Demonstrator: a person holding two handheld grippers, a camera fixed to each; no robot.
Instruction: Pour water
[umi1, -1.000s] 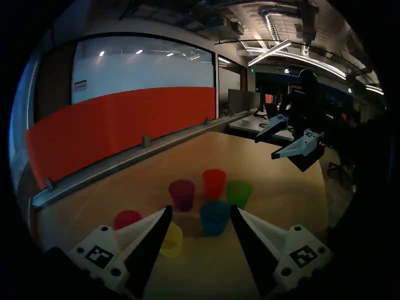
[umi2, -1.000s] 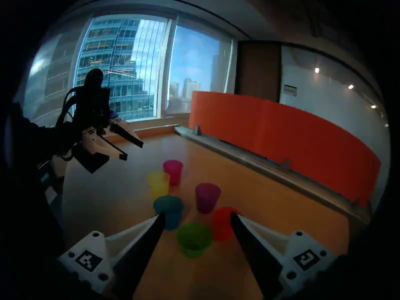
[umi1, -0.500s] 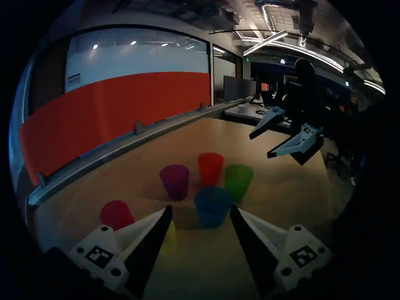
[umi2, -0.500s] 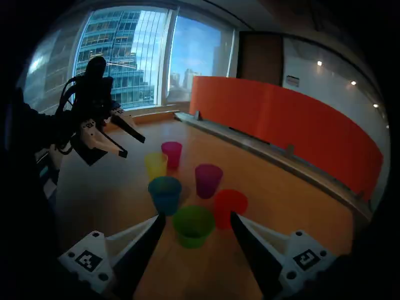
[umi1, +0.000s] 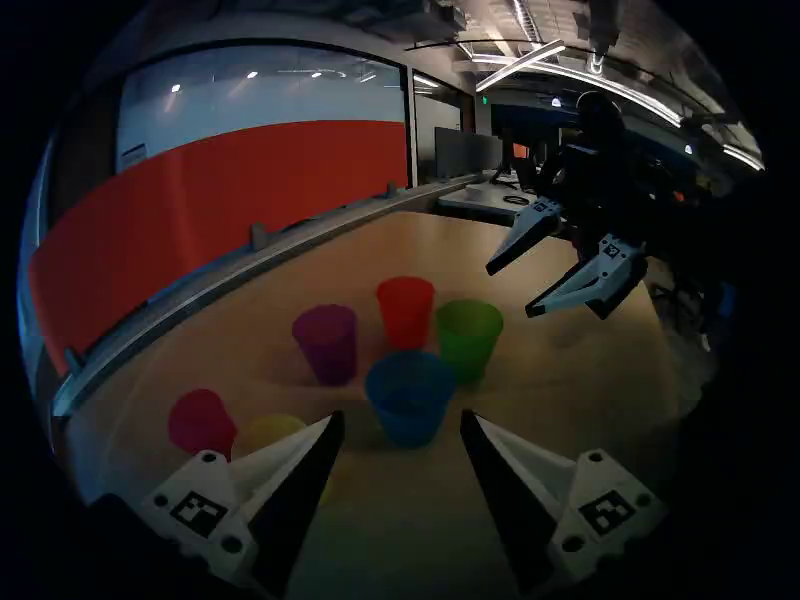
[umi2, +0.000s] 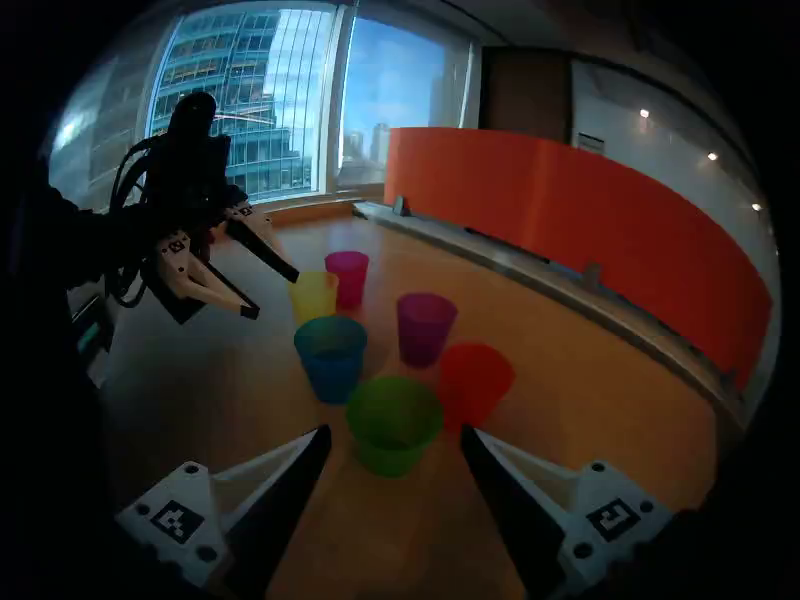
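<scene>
Several plastic cups stand grouped on a wooden table (umi1: 560, 380). In the left gripper view the blue cup (umi1: 408, 396) is nearest, just beyond my open left gripper (umi1: 400, 425); behind it stand the purple cup (umi1: 326, 343), red cup (umi1: 405, 311) and green cup (umi1: 468, 338), with the pink cup (umi1: 200, 422) and yellow cup (umi1: 268, 434) at left. In the right gripper view the green cup (umi2: 393, 422) sits just beyond my open right gripper (umi2: 394, 435), with the blue cup (umi2: 330, 356), red cup (umi2: 472, 384), purple cup (umi2: 425, 327), yellow cup (umi2: 313, 296) and pink cup (umi2: 347, 277) behind. Each gripper is empty.
An orange partition wall (umi1: 210, 190) with a metal rail runs along the table's far side. Large windows (umi2: 250, 100) lie beyond the table in the right gripper view. The right gripper (umi1: 510, 288) hovers across the cups in the left gripper view; the left gripper (umi2: 272, 292) likewise in the right gripper view.
Both grippers have moved closer to the cups and tilted down; the cups appear larger and higher in each view. Both stay open and empty.
</scene>
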